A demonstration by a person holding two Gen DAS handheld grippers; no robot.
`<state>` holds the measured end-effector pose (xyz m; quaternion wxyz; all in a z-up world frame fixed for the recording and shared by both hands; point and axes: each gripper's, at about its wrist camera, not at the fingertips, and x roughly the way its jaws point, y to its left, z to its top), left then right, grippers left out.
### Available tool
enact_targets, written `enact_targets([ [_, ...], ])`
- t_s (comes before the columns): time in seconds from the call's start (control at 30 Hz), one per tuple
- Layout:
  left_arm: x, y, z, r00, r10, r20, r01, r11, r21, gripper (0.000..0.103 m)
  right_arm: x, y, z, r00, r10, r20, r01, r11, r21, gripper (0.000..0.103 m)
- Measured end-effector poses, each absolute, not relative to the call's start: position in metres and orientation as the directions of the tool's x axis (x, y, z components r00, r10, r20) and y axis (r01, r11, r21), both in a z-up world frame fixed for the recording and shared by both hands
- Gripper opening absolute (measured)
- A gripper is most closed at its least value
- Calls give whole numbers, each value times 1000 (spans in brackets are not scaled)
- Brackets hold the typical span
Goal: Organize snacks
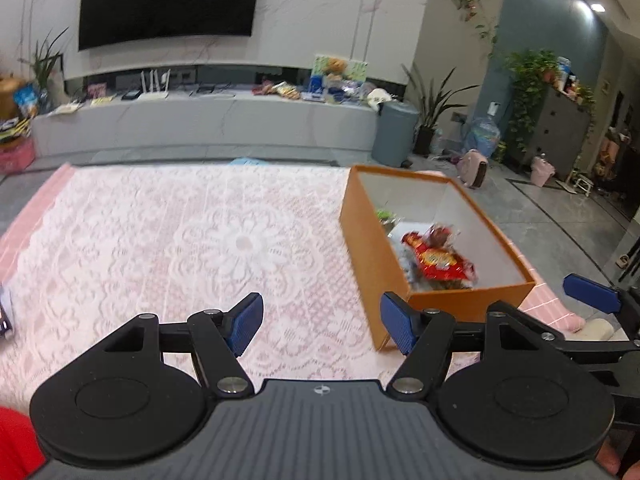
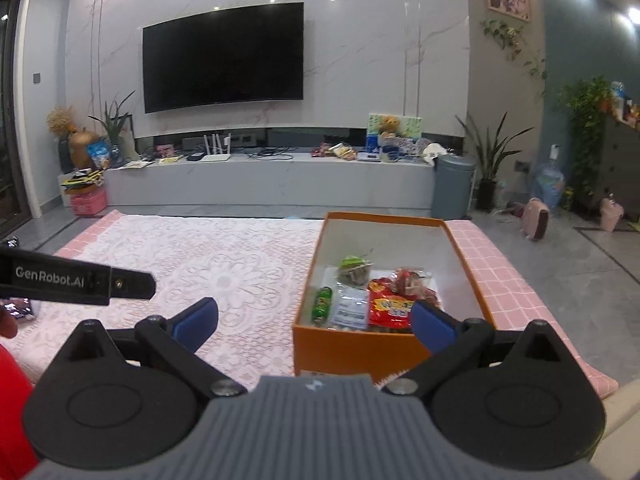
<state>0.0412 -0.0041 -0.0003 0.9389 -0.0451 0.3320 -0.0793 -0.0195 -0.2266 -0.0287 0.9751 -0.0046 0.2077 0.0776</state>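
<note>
Both grippers, left (image 1: 320, 326) and right (image 2: 314, 320), hang spread and empty; lift clear of the box (image 2: 472, 276) so the snacks (image 2: 390, 306) stay put.

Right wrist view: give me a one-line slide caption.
Open right hand-held gripper poised before an orange box of snack packets on a pink lace tablecloth.

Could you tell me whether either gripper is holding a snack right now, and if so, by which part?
Nothing is held. The left gripper and right gripper are both open and empty; the snacks lie in the orange box.
</note>
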Motion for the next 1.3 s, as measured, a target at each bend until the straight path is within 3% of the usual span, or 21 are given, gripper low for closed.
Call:
enact_targets([
  [0.27, 44, -15, -26, 778, -137, -613, 105, 991, -88, 77, -7, -232, -60, 919, 71, -387, -95, 995, -42, 100],
  [0.53, 54, -25, -48, 751, -132, -647, 117, 991, -67, 77, 3, -245, -69, 915, 97, -393, -83, 995, 53, 100],
  [1.3, 53, -36, -63, 700, -112, -705, 133, 991, -26, 78, 9, -244, -77, 898, 106, -427, -79, 994, 79, 100],
])
